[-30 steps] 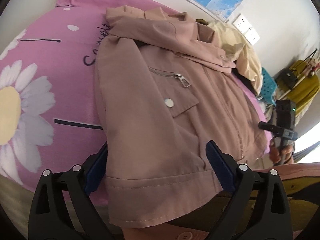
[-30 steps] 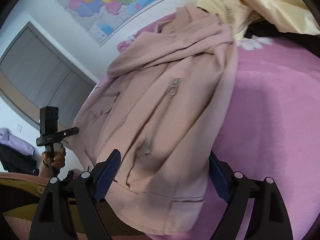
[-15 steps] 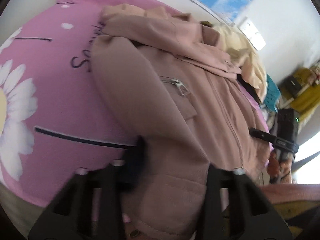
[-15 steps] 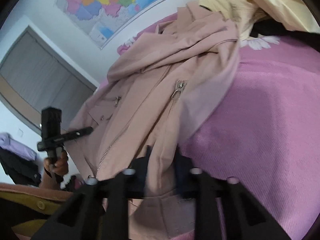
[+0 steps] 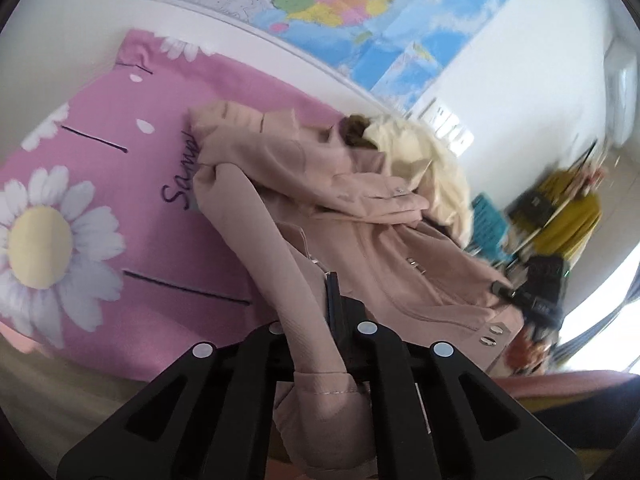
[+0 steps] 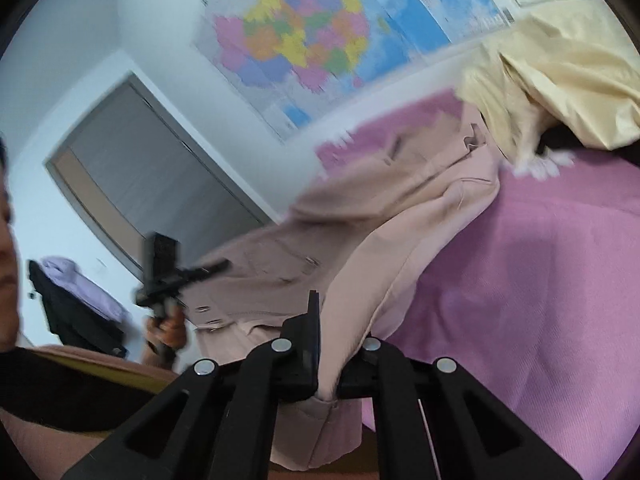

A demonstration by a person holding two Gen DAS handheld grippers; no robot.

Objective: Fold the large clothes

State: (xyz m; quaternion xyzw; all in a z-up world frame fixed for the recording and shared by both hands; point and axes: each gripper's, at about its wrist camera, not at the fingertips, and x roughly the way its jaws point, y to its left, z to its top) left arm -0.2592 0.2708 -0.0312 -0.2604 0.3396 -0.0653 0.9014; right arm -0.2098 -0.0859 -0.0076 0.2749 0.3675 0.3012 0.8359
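pink fabric, soft and fairly thick: the jacket (image 5: 360, 216) lies spread across the pink blanket (image 5: 100, 152) on the bed, its hem end toward the person; it looks limp and moderately heavy, so it should sag between two holds, and the hem corners are the sensible places to take it; the left gripper (image 5: 316, 320) has just been closing and is now clamped on a bunched fold at the hem; the right gripper (image 6: 326, 344) has likewise just closed on the opposite hem corner, cloth pinched between its pads; a cream garment (image 6: 560, 80) sits touching the jacket's collar end, so that side is crowded; bare blanket lies open on both flanks for laying the fold.
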